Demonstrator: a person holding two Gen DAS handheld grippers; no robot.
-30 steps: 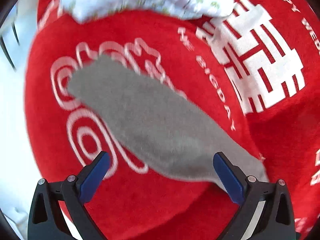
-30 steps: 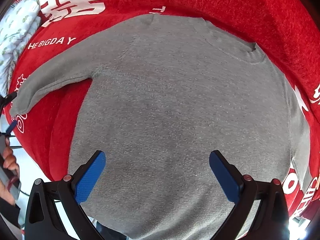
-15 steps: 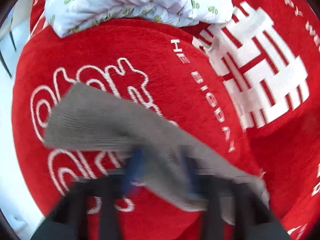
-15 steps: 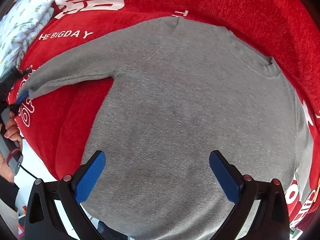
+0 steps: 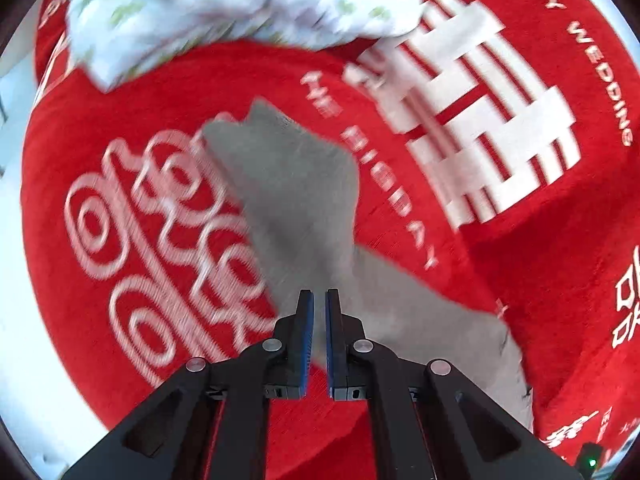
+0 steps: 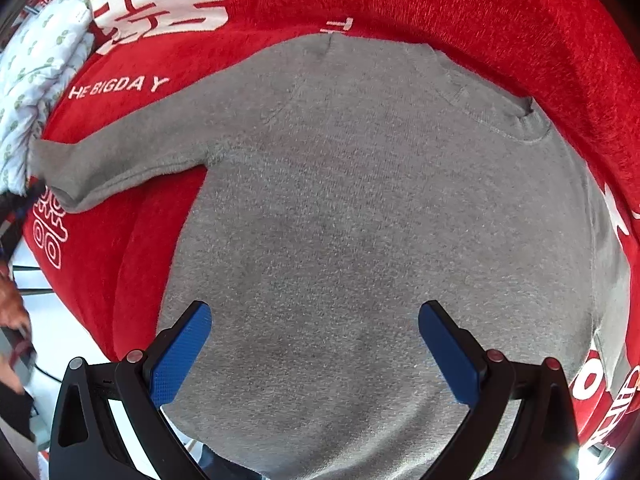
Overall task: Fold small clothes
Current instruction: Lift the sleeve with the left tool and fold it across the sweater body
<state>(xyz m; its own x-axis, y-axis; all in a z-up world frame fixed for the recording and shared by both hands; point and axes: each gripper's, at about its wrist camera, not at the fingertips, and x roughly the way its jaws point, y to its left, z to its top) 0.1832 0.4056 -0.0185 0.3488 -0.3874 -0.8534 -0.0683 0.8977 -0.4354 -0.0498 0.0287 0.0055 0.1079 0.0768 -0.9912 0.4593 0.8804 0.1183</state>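
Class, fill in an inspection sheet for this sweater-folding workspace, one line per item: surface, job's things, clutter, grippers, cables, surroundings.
Surface: red cloth with white lettering.
Job's things: grey sweater lying flat; its sleeve lifted at the end.
Clutter: white leaf-print fabric, bunched beside the sleeve end.
Grippers: left gripper shut on the sleeve; right gripper open above the sweater's body.
Cables: thin dark cable at the left edge.
Surroundings: pale, unclear.

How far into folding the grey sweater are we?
Early. Done: the grey sweater lies spread flat on the red blanket. In hand: the left tongs are shut on the sleeve, lifting it. Left: every fold; the right tongs hang open over the hem.
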